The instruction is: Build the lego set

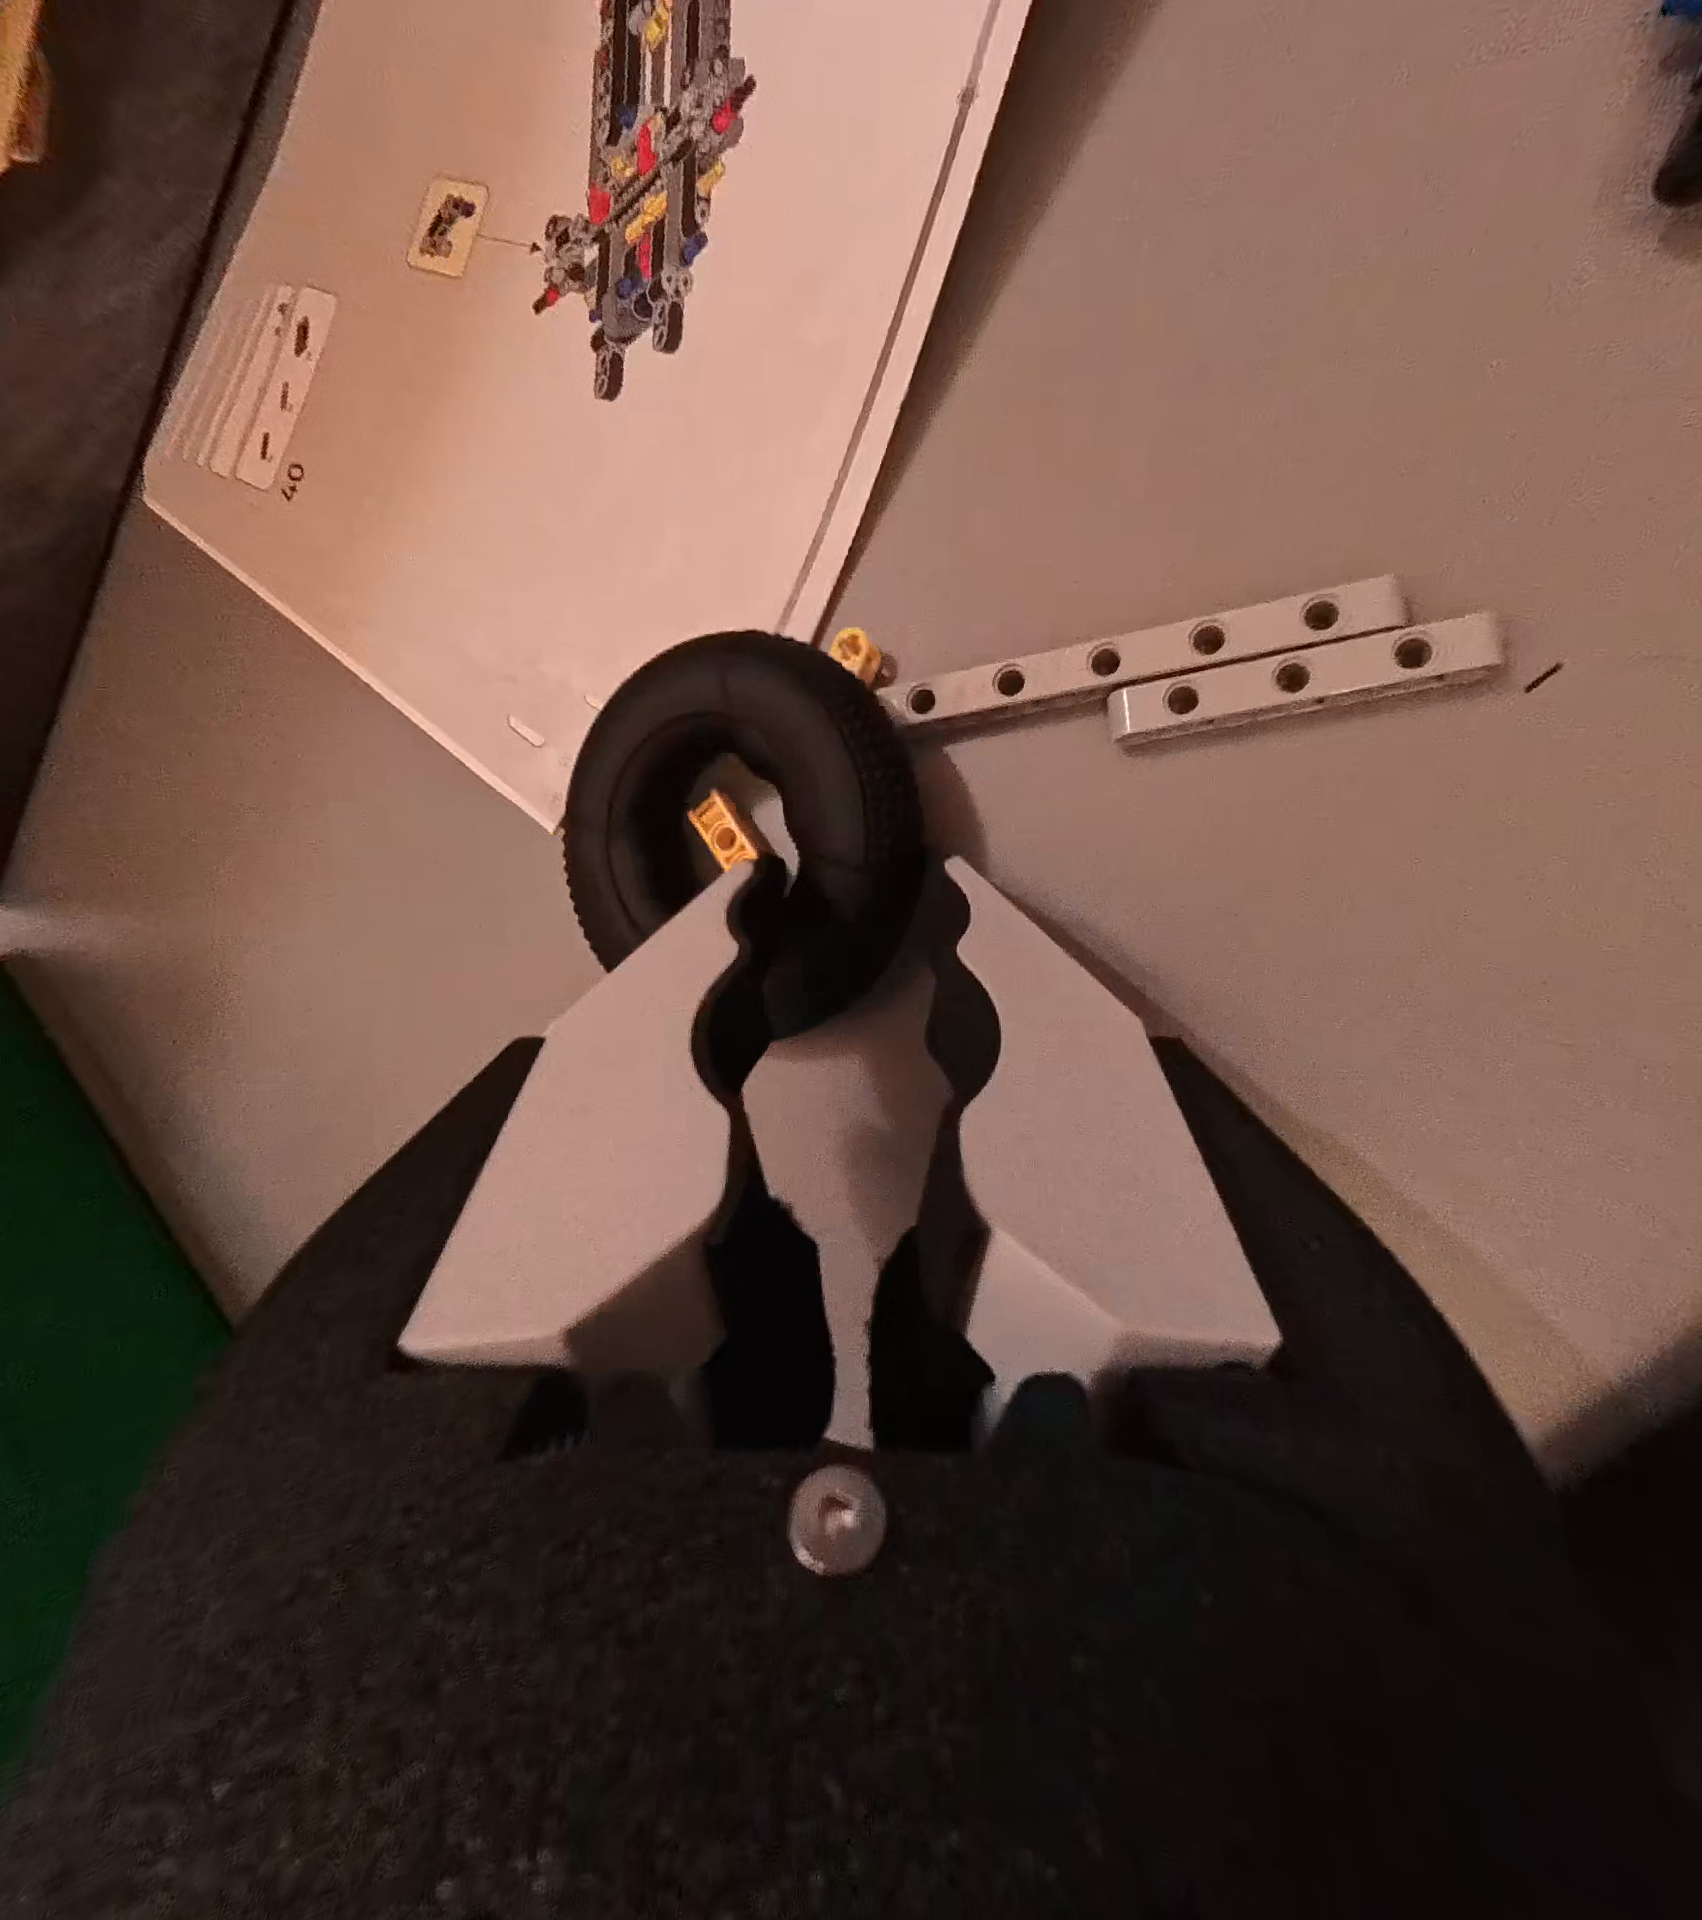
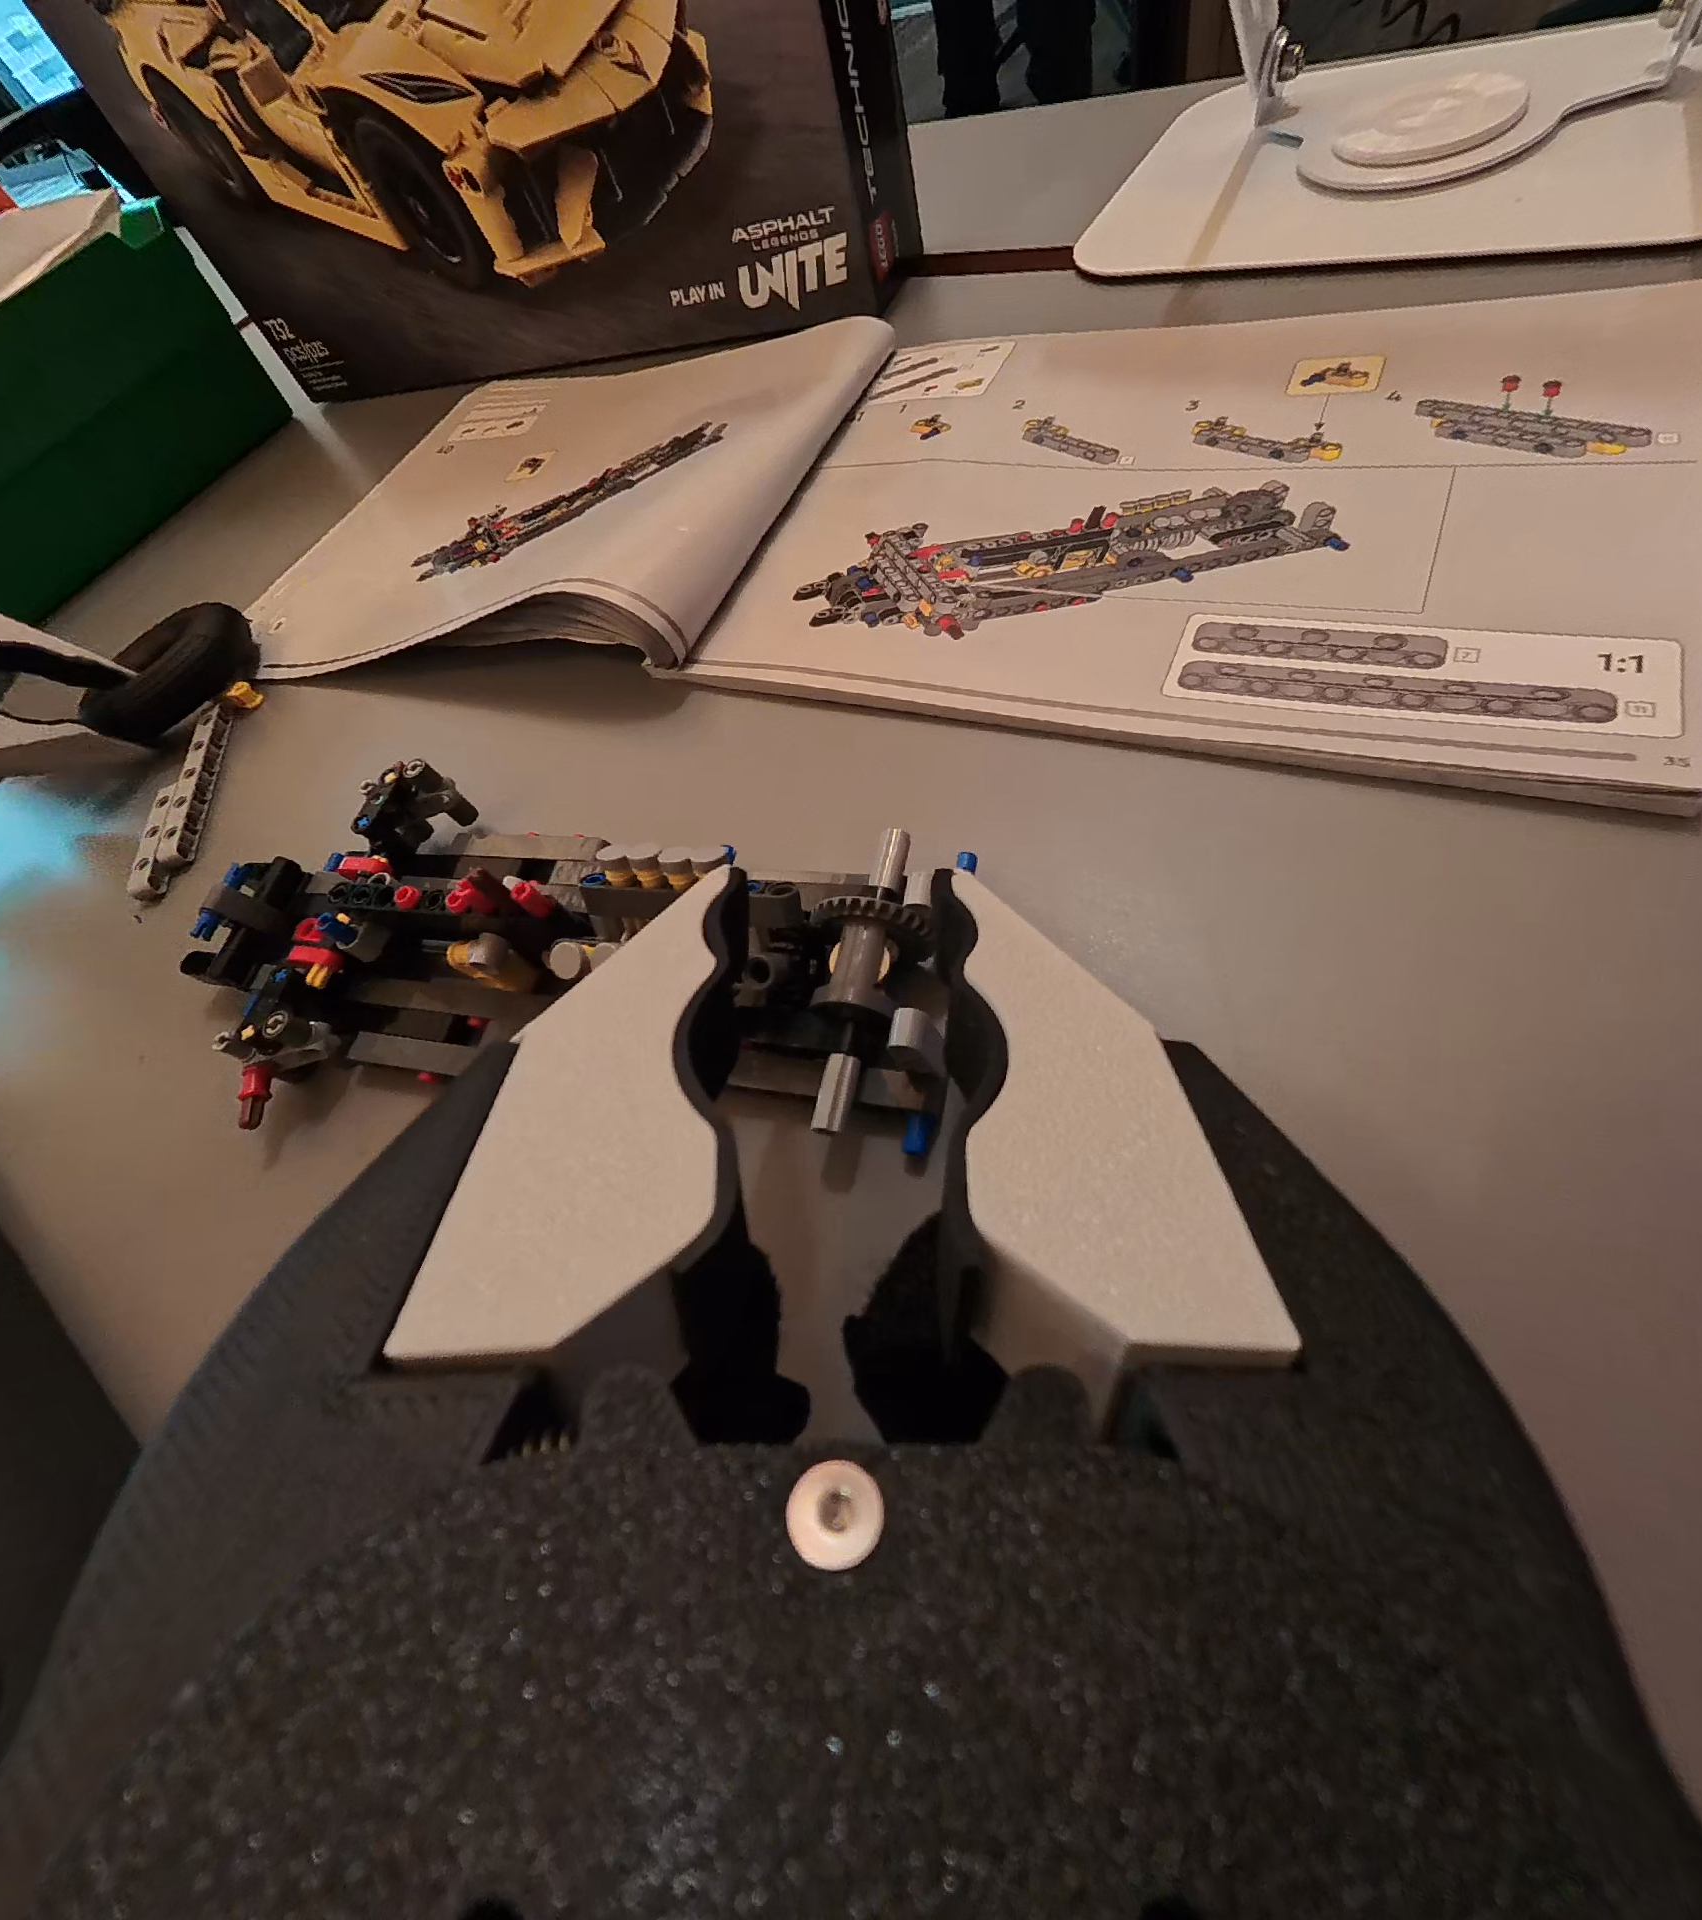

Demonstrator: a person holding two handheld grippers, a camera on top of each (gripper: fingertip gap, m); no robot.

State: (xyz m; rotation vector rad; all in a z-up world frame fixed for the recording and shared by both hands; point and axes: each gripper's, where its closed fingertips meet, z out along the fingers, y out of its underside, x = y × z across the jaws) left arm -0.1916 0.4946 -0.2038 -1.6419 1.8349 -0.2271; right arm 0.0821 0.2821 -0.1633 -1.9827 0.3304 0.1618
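I judge the build well short of done: a long chassis [image 2: 473, 945] of black and grey beams with red, blue and yellow pins lies flat on the grey table [image 2: 1346, 1039], near the open instruction booklet [image 2: 1242, 623]; bodywork and wheels look unfitted. My left gripper [image 1: 852, 883] is clenched on the rubber tyre [image 1: 743, 790], one finger through its hole, the treaded ring at the booklet's near left corner. A small yellow brick [image 1: 722, 831] shows through the hole. 2 pale holed beams [image 1: 1242, 665] lie just right of it. My right gripper [image 2: 842, 894] hangs released around the chassis's geared axle [image 2: 868, 966], jaws apart, gripping nothing I can see
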